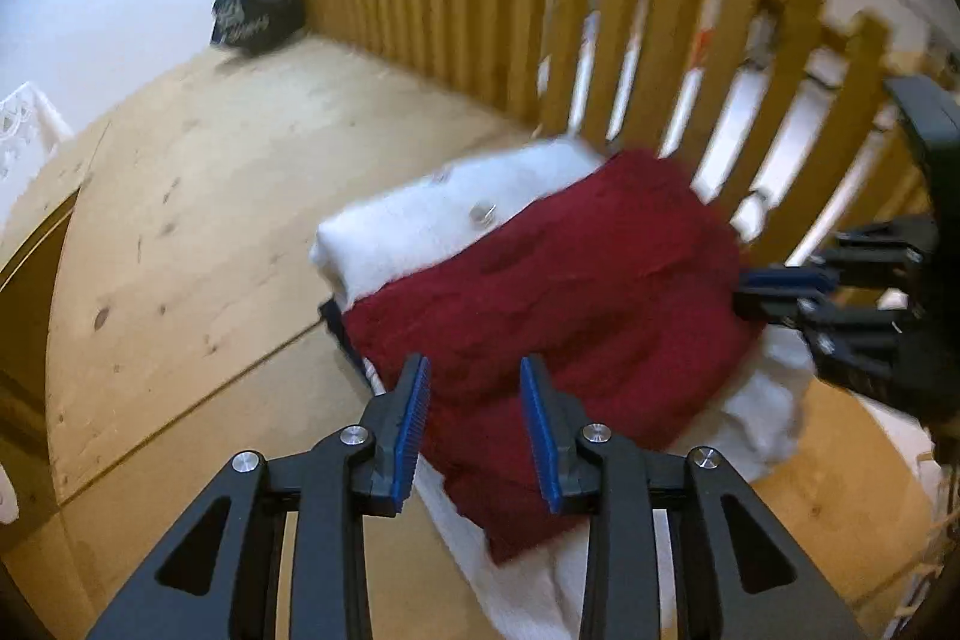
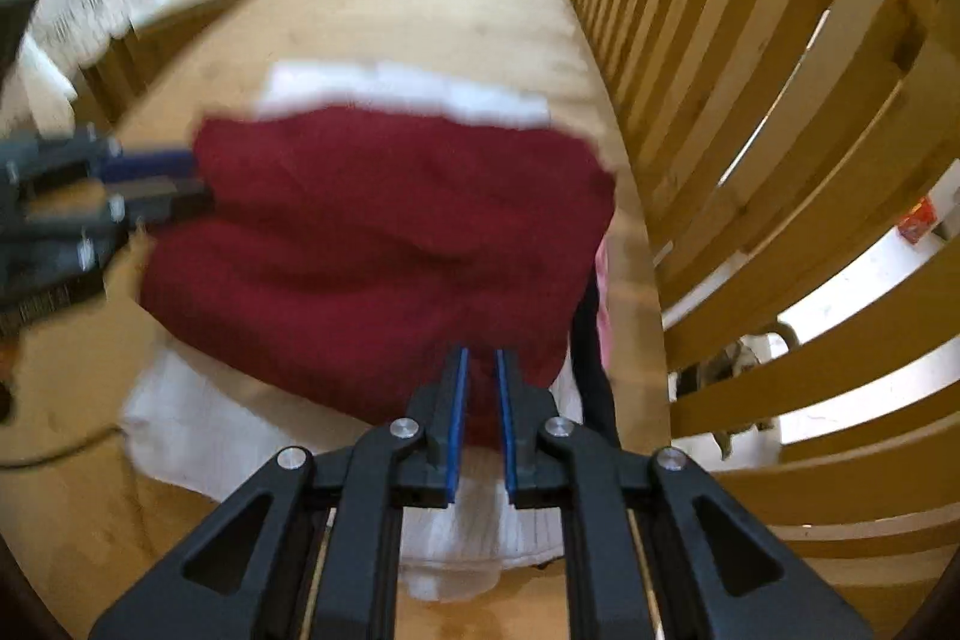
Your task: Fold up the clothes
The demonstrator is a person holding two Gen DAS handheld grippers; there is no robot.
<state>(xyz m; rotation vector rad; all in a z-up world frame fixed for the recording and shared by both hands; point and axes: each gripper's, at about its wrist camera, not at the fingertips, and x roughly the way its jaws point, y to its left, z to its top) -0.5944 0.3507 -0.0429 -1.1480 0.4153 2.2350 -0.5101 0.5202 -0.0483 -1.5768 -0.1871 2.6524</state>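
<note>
Your red garment [image 1: 540,292] lay as a compact folded bundle on top of a white garment [image 1: 420,220], both on the wooden floor [image 1: 210,190] just beside the slatted wooden railing [image 1: 630,10]. Your left gripper [image 1: 474,424] had its jaws parted, sitting over the near edge of the red bundle with nothing pinched between them. Your right gripper [image 2: 481,424] had its jaws drawn close, and red cloth showed in the narrow gap; the blur left me unable to tell whether it truly gripped the fabric.

You seemed to be either setting the red bundle down onto the pile or squaring it up there. A black bag [image 1: 258,10] sat well apart by the wall. Any further move called for keeping the layers together so the fold did not spill open.
</note>
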